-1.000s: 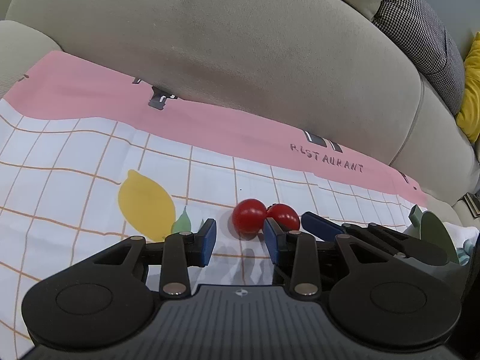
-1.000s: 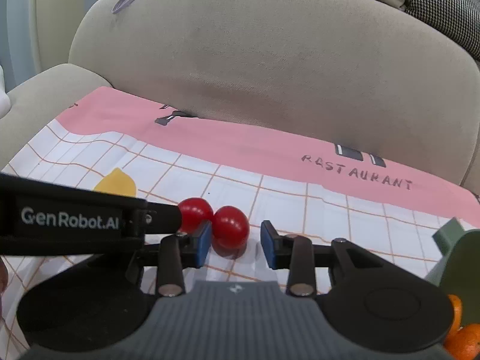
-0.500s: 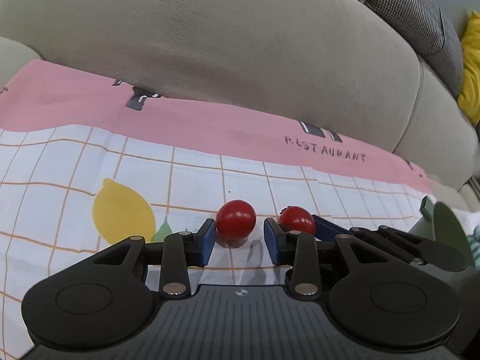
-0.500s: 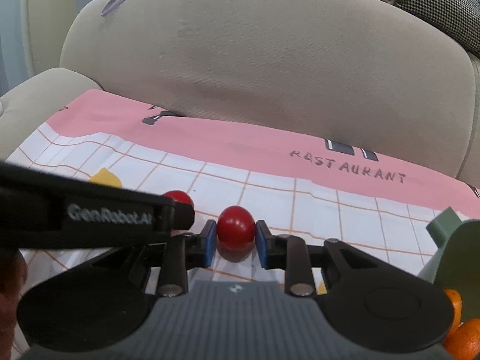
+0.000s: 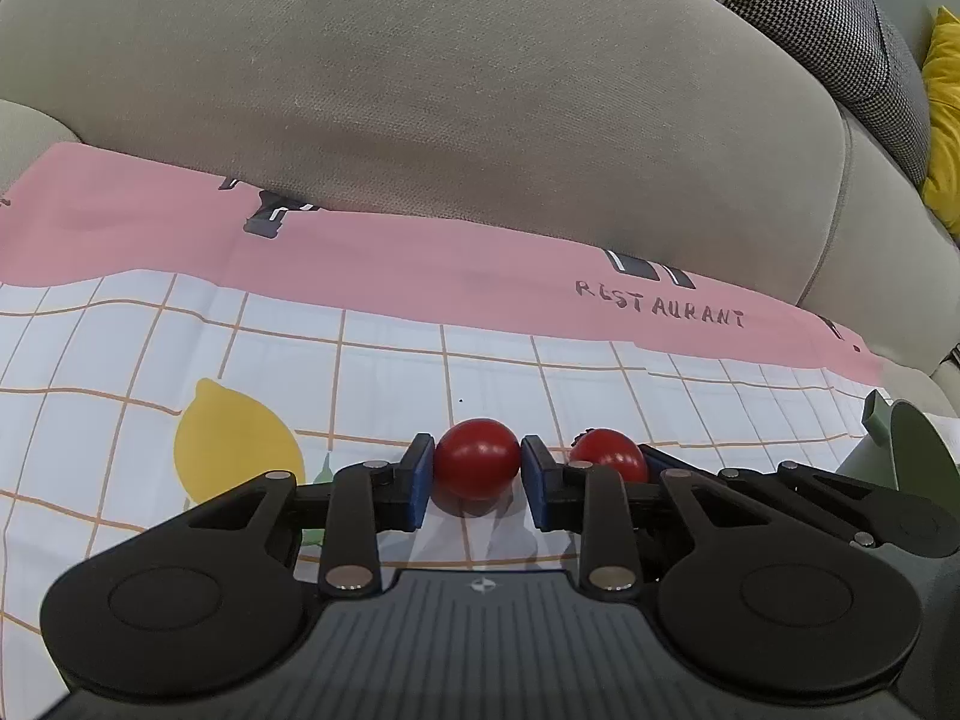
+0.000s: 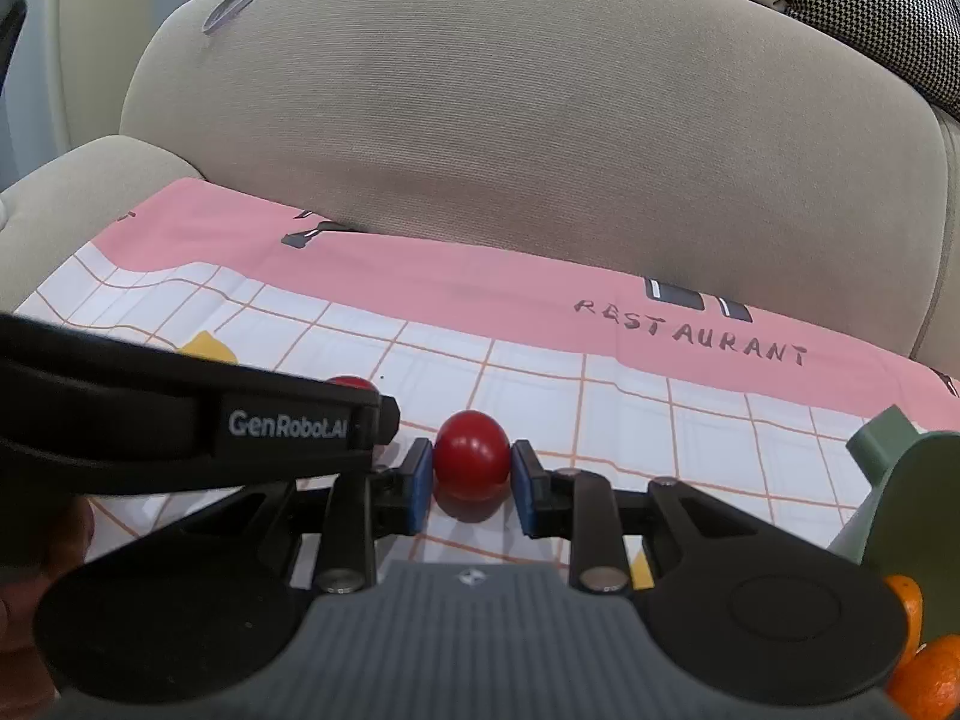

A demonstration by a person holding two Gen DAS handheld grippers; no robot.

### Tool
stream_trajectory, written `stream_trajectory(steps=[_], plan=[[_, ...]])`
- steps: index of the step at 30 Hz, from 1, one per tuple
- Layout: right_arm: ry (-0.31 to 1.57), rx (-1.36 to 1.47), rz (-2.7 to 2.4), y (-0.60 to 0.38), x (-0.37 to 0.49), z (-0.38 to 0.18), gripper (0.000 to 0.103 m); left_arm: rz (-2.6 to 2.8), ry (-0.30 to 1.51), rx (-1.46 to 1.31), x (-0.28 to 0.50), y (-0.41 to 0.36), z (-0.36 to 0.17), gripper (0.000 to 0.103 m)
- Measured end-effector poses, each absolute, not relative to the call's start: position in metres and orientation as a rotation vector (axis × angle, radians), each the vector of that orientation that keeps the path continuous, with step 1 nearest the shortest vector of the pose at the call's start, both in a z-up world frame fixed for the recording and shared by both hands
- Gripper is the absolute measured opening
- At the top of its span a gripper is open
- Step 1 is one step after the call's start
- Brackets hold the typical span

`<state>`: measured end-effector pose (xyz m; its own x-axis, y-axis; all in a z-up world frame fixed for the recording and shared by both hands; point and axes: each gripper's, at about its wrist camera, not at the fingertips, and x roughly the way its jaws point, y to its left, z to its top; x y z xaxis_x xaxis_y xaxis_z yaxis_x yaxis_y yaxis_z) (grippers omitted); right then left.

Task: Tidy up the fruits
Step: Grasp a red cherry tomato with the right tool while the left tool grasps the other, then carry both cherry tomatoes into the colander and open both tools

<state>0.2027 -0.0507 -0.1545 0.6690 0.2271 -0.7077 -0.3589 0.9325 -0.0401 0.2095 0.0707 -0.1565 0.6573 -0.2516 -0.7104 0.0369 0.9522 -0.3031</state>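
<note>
Two red cherry tomatoes lie on a printed mat (image 5: 390, 360) spread over a sofa seat. In the left wrist view one tomato (image 5: 477, 459) sits between the blue pads of my left gripper (image 5: 477, 475). Its jaws are closing and both pads touch the fruit's sides. The second tomato (image 5: 609, 461) lies just to its right, partly hidden by black finger parts. In the right wrist view my right gripper (image 6: 471, 475) is shut on that second tomato (image 6: 472, 455), which rests on the mat. The left tool's black lettered casing (image 6: 282, 423) hides most of the first tomato (image 6: 351, 383).
A green container (image 6: 912, 480) stands at the right edge of the mat (image 6: 660, 420), with oranges (image 6: 927, 681) beside it. The beige sofa back (image 5: 480, 90) rises right behind the mat. A checked cushion (image 5: 840, 30) and a yellow cushion (image 5: 945, 120) lie further right. A hand (image 6: 60, 540) shows at the left.
The touching tomatoes have come apart. My right jaws shut on the right one. My left gripper shifted until the left one sat between its jaws, then narrowed onto it.
</note>
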Motion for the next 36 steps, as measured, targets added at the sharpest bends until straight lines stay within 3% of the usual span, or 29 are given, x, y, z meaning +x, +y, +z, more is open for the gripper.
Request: stream_trajectory(steps=[36], plan=[[0.714, -0.277, 0.456, -0.082, 0.115, -0.091, 0.024, -0.169, 0.853, -0.212, 0.123, 0.056, -0.094, 0.034]])
